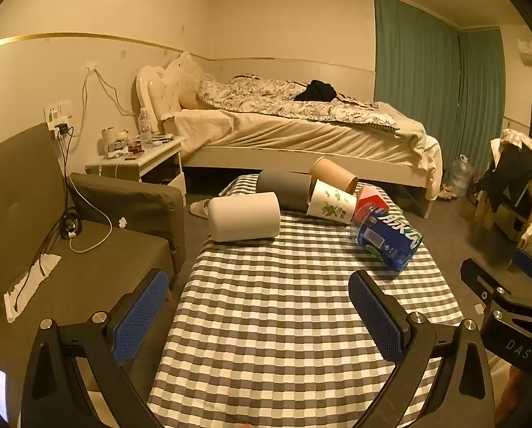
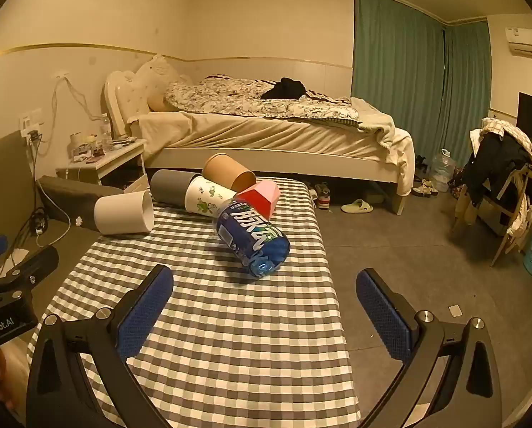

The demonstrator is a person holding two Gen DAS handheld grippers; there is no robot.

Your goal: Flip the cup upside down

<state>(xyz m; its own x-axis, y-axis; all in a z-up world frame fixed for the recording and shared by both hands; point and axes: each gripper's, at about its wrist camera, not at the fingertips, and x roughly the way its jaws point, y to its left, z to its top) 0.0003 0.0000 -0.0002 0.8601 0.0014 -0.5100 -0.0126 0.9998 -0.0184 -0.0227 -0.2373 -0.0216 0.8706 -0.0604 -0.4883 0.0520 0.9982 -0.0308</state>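
Four cups lie on their sides at the far end of the desk (image 1: 283,321), which is covered in a grey-and-white checked cloth. The plain white cup (image 1: 244,222) lies nearest the left edge, apart from the others. Behind it a grey cup (image 1: 283,185) lies touching a white cup printed with green leaves (image 1: 332,207), and a brown paper cup (image 1: 333,174) rests against them at the back, its open mouth facing right. Just right of the leaf cup sits a red and pink box (image 1: 369,198), and in front of that a blue-labelled plastic bottle (image 1: 390,237) lies on its side near the right edge.

The left gripper (image 1: 262,315) hangs over the near part of the desk with its blue-padded fingers spread wide, nothing between them. The right gripper (image 2: 266,315) is likewise spread wide and holds nothing, its left finger above the cloth and its right finger past the desk's right edge, over the floor. Both are well short of the cups.

Beyond the desk stands a bed (image 1: 301,128) with a rumpled quilt, a cluttered nightstand (image 1: 137,160) to its left and teal curtains (image 1: 437,82) to its right
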